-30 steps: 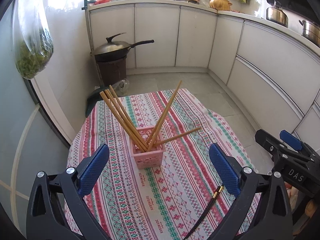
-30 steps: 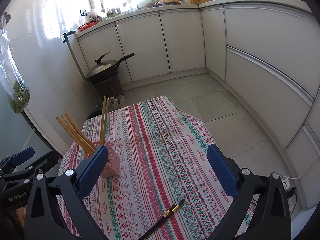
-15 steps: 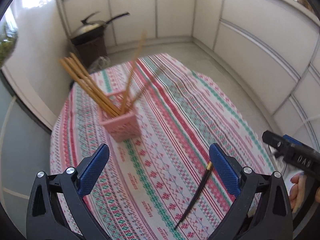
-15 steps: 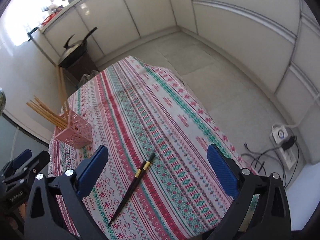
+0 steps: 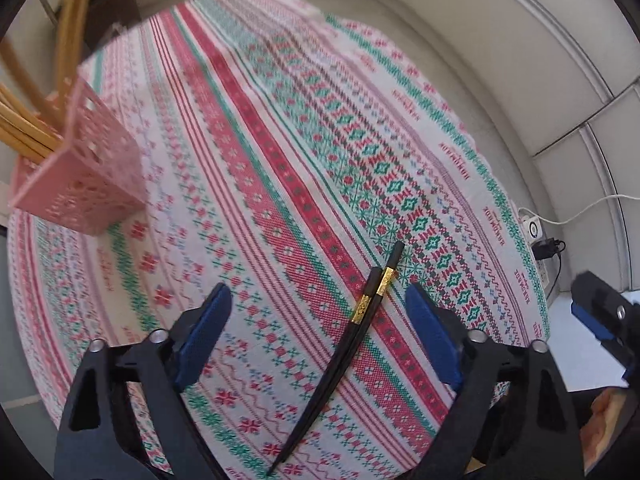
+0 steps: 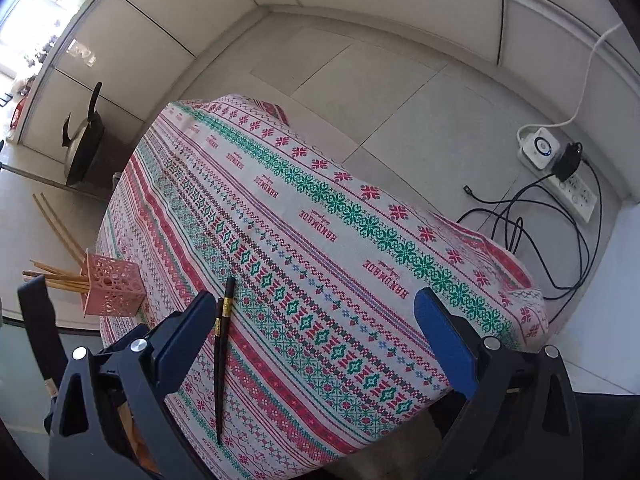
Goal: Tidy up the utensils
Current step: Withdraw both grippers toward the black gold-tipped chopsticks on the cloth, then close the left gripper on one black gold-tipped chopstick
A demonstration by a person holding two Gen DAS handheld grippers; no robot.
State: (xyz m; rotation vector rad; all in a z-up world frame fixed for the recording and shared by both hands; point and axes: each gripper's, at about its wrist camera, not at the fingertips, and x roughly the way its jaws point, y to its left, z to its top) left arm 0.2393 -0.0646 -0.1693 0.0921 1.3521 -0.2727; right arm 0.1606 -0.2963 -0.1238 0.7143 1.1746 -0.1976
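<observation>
A pink basket [image 5: 80, 172] stands at the far left of the worktop [image 5: 280, 140], holding a bunch of wooden chopsticks [image 5: 24, 132] that lean out over its rim. A pair of black chopsticks [image 5: 352, 332] lies flat on the striped cloth, between the closing, still wide blue pads of the left claw [image 5: 320, 338], untouched. The right claw [image 6: 324, 344] gapes wide, holding nothing.

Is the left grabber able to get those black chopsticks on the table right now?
Probably yes. The black chopsticks lie flat on the tablecloth, between the closing fingers of the left gripper, which aren't pressing them. Nothing covers them, and the pink basket stands well aside.
</observation>
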